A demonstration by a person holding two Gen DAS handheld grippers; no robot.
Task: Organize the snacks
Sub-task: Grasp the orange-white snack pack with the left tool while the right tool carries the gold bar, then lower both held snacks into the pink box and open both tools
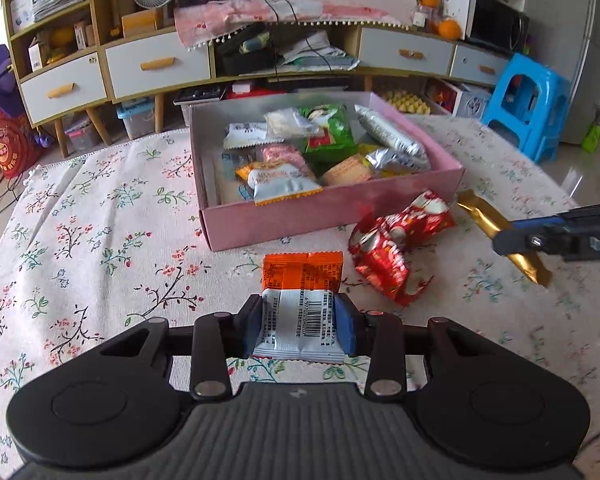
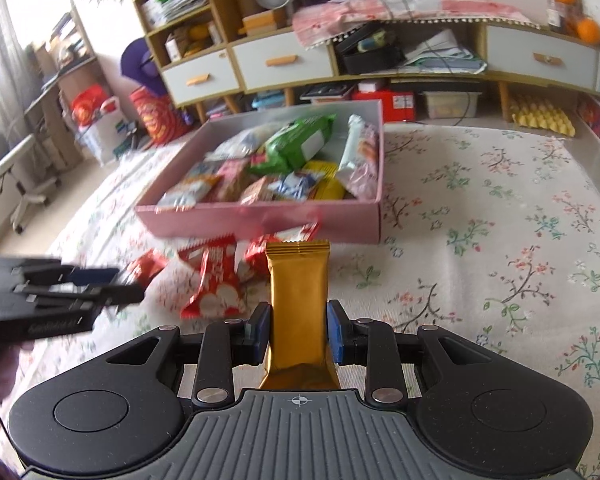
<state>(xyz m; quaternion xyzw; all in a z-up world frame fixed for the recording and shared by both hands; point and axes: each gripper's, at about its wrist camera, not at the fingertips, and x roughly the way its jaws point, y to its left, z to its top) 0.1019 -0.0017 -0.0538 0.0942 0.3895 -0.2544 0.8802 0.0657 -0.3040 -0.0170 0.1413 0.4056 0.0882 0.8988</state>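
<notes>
Snack packets: orange-white one in left jaws, gold bar in right.

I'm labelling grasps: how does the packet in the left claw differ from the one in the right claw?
The orange-and-white packet in the left claw is short and squarish with a barcode; the gold bar in the right claw is long, narrow and plain. The packet nearly fills its claw's gap; the bar sticks far past its claw. Both are clamped and not yet in the pink box.

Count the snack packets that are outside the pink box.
3: orange-and-white packet in the left gripper, gold packet in the right gripper, red packet on the tablecloth before the box.
</notes>
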